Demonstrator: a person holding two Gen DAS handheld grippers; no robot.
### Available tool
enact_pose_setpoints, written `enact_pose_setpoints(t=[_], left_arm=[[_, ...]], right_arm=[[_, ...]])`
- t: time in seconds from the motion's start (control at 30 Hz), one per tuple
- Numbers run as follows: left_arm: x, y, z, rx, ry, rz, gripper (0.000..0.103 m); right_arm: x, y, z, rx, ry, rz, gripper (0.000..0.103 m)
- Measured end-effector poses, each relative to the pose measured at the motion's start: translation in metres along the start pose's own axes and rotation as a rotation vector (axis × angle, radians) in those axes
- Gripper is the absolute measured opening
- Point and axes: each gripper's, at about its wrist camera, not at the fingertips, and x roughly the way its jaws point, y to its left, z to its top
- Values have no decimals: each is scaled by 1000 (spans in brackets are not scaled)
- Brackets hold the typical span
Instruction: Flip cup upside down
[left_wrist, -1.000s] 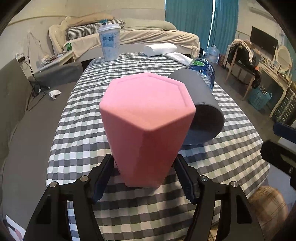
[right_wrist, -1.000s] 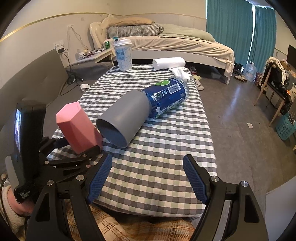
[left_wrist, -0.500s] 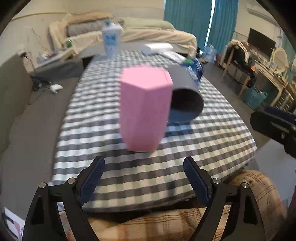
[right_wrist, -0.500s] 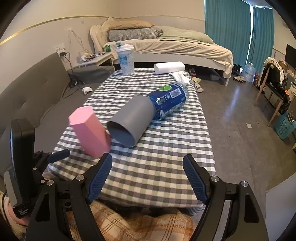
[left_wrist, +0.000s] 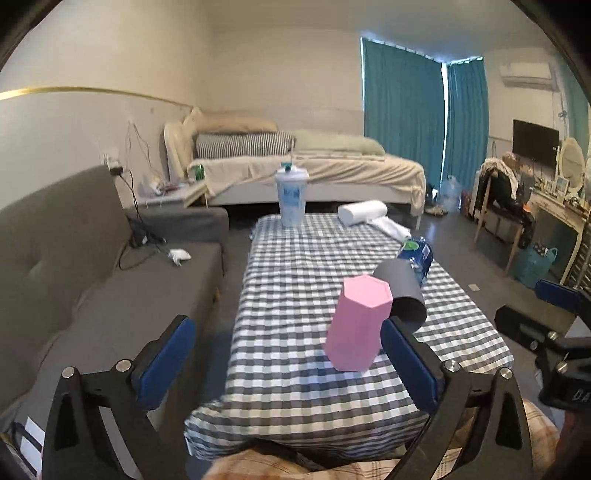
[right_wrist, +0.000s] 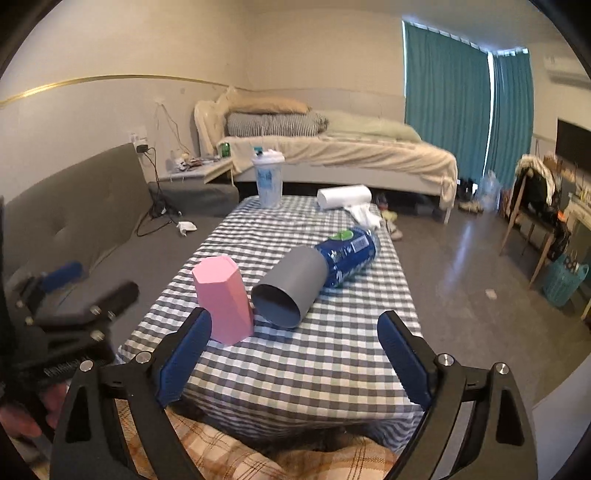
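Pink cup (left_wrist: 357, 328): stands mouth-down on checked table (left_wrist: 295, 266), touching grey cup (left_wrist: 400, 291). Left gripper (left_wrist: 288, 354): jaws apart, empty. Right gripper (right_wrist: 295, 354): likewise. Advice: withdraw straight back, avoiding any nudge.

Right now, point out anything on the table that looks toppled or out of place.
The grey cup lies on its side, its open mouth facing the camera, beside the pink cup standing closed end up. Behind it, the blue bottle also lies flat, up against the grey cup's base. Nothing looks spilled.
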Motion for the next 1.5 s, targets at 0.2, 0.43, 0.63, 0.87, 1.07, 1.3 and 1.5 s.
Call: enact_pose_setpoints(t=[0.2, 0.43, 0.63, 0.87, 1.07, 1.3, 1.5], left_arm=[[2, 10, -6, -38, 19, -8, 103], [-3, 7, -13, -20, 21, -10, 103], [-2, 5, -14, -14, 33, -16, 103], [-1, 5, -13, -17, 37, -17, 103], [1, 4, -12, -20, 44, -19, 103], [5, 7, -13, -30, 63, -15, 103], [5, 7, -14, -33, 67, -13, 103]], right_arm=[[4, -1, -10, 35, -14, -30, 103], [10, -20, -13, 114, -2, -67, 103], [11, -19, -15, 104, 4, -71, 103], [7, -17, -13, 96, -16, -76, 103], [3, -17, -13, 88, -29, -86, 103], [5, -13, -12, 70, -22, -84, 103], [6, -11, -11, 62, -16, -86, 103]])
